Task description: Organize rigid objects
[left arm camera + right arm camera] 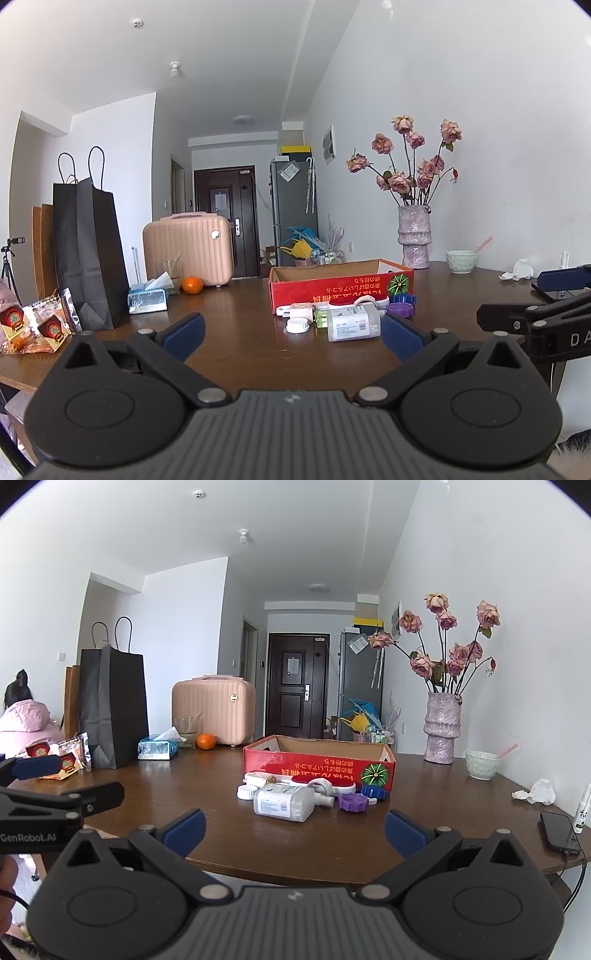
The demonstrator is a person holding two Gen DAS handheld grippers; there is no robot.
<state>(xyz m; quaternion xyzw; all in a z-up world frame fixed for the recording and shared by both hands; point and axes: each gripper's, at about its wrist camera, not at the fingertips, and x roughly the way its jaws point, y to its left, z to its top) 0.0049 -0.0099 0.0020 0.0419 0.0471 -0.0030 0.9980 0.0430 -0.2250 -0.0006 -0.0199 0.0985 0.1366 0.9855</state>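
A red cardboard box (341,286) (317,766) stands open on the brown table (240,332). In front of it lies a cluster: a clear bottle on its side (352,325) (282,805), a white cap (297,325) (245,792), a purple lid (400,309) (352,802), a blue lid (404,298) (373,792) and a red-topped white piece (351,301) (330,781). My left gripper (291,332) is open and empty, short of the cluster. My right gripper (295,829) is open and empty, also short of it.
A black paper bag (90,254), tissue pack (147,299), orange (192,285) and pink case (188,251) stand at left. A vase of roses (413,236), bowl (461,261) and crumpled tissue (519,269) are at right. A phone (559,832) lies near the table's right edge.
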